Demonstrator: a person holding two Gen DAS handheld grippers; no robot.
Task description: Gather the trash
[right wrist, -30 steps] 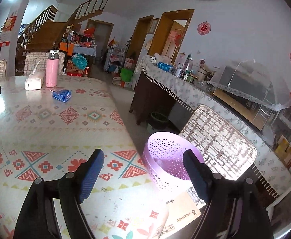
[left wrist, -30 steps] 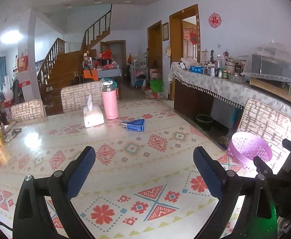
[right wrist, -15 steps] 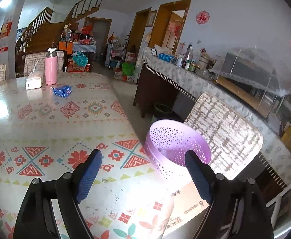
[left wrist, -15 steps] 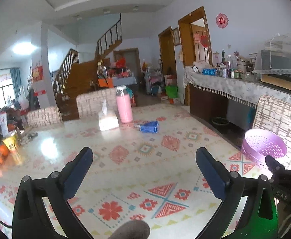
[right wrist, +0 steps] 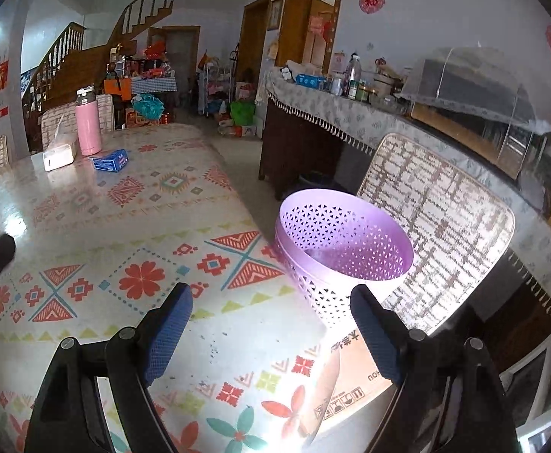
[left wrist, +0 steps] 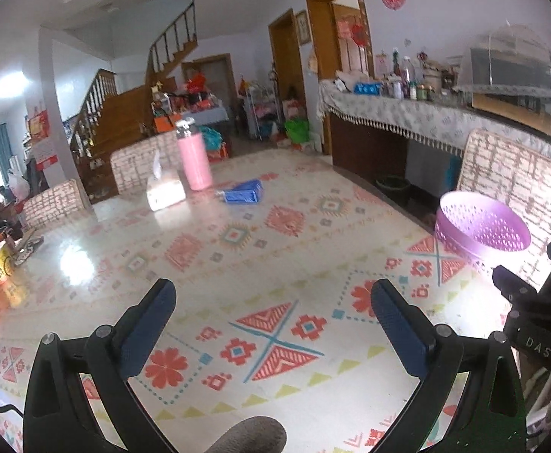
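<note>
Across near table [left wrist: 283, 264]: patterned cloth bare. Purple basket [right wrist: 345, 249] off right edge, placed to catch trash. Blue packet [left wrist: 243, 192] far, likely trash. Left gripper [left wrist: 273, 302], right gripper [right wrist: 271, 317] both spread, empty.

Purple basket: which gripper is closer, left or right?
Right. The right gripper is open just short of the purple basket, which stands by its right finger. The left gripper, also open, hangs over the table, the basket well off to its right.
</note>
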